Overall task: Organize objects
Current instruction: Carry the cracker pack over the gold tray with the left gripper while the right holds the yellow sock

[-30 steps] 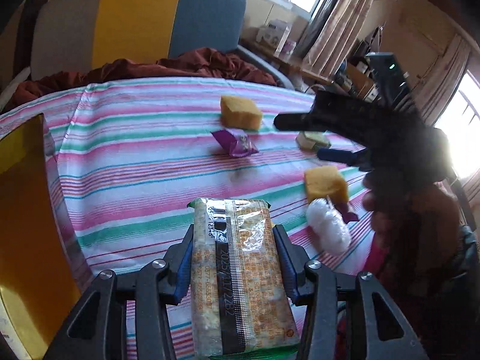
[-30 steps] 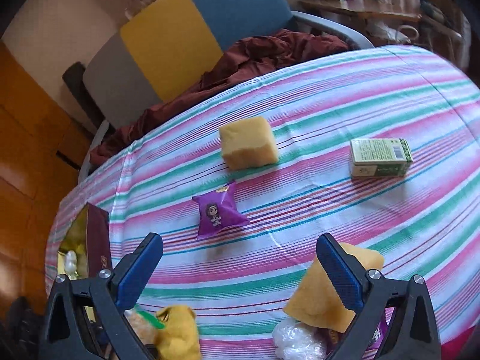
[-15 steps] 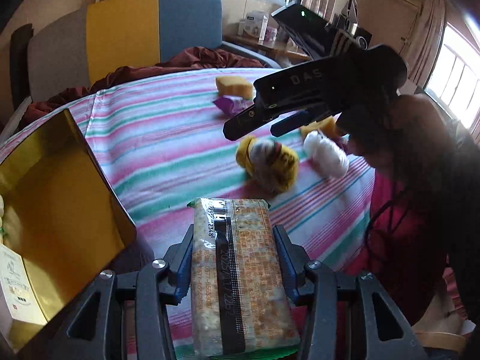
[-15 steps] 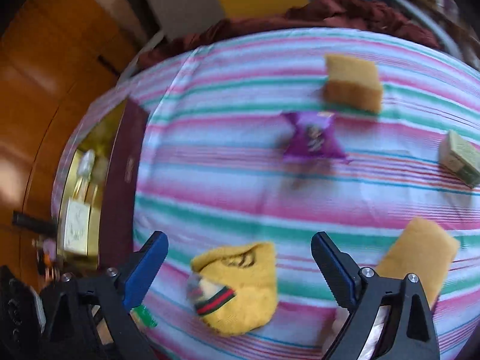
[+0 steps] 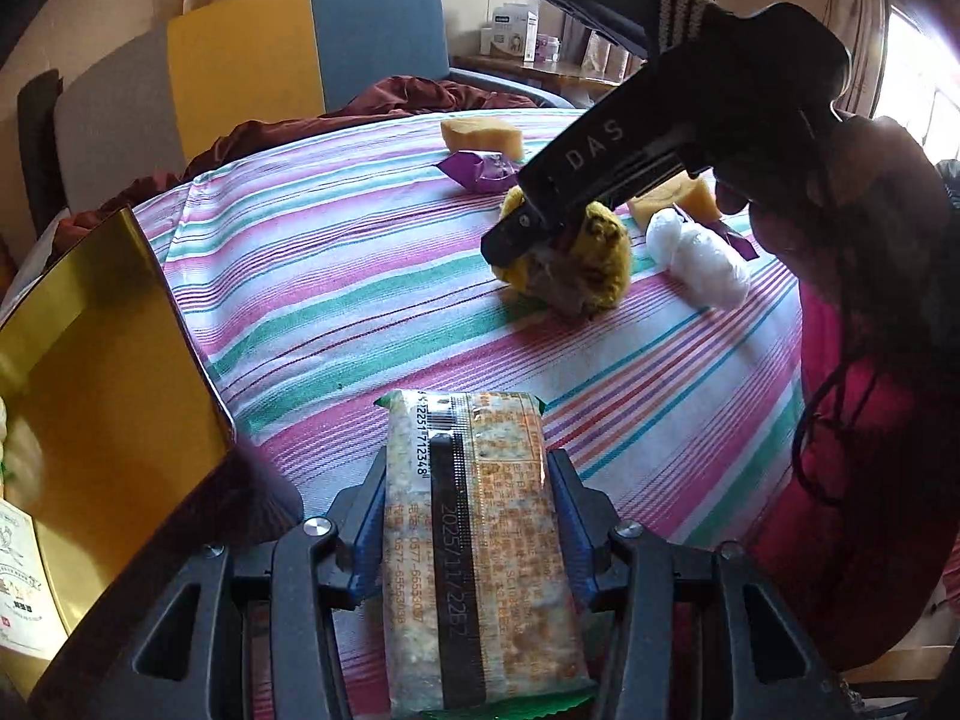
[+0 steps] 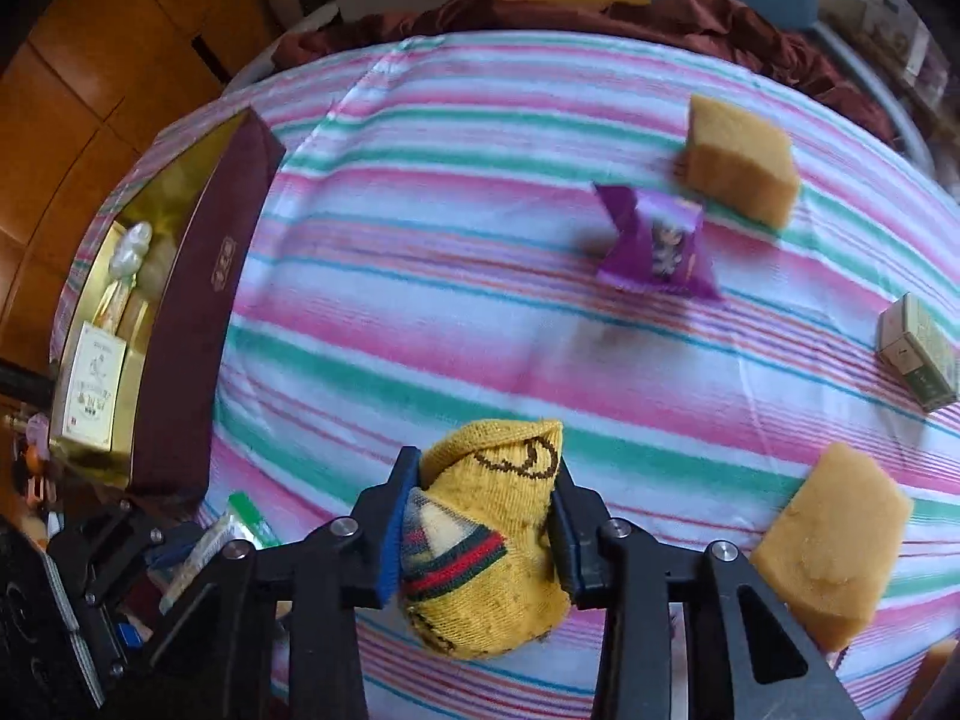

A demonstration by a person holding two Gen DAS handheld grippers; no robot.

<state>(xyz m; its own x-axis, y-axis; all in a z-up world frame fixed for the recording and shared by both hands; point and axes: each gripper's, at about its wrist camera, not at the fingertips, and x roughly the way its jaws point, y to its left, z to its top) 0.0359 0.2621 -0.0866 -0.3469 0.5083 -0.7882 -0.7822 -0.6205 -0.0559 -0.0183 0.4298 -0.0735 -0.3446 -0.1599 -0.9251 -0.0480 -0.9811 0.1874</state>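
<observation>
My left gripper (image 5: pixel 465 516) is shut on a cracker packet (image 5: pixel 474 546) and holds it over the near edge of the striped table (image 5: pixel 336 276), just right of the open gold-lined box (image 5: pixel 102 372). My right gripper (image 6: pixel 483 516) is shut on a rolled yellow sock (image 6: pixel 489 546) that rests on the cloth; it also shows in the left wrist view (image 5: pixel 576 264). The box (image 6: pixel 180 324) lies at the table's left with small items inside.
On the cloth lie two yellow sponges (image 6: pixel 738 162) (image 6: pixel 834 546), a purple snack pouch (image 6: pixel 657 246), a small green carton (image 6: pixel 921 351) and a white plastic-wrapped roll (image 5: pixel 699 258). A chair with a dark red cloth (image 5: pixel 384 102) stands behind the table.
My right gripper came down toward the near left and closed on the yellow sock. My left gripper swung left toward the box, still holding the packet.
</observation>
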